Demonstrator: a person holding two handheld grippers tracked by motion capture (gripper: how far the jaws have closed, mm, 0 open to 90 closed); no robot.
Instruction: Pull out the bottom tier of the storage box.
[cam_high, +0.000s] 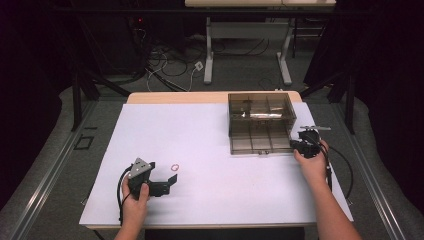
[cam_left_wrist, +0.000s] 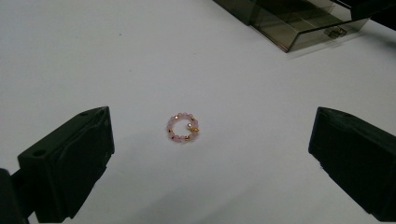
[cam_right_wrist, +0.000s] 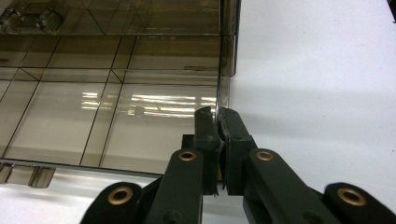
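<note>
A small ring of pink and gold beads (cam_high: 174, 167) lies flat on the white table sheet (cam_high: 210, 125). In the left gripper view the bead ring (cam_left_wrist: 183, 127) rests on the sheet ahead of the two black jaws, which stand wide apart and touch nothing. My left gripper (cam_high: 170, 180) (cam_left_wrist: 212, 140) is open, just on the near side of the ring. A smoky clear box (cam_high: 260, 122) (cam_right_wrist: 116, 107) with several compartments stands at the back right. My right gripper (cam_high: 303, 145) (cam_right_wrist: 217, 116) is shut on the thin right-hand wall of that box near its front corner.
The box's corner (cam_left_wrist: 299, 28) also shows far off in the left gripper view. The white sheet runs bare between ring and box. Beyond the table's far edge are the legs of another table (cam_high: 207, 60) and loose cables (cam_high: 165, 65) on the floor.
</note>
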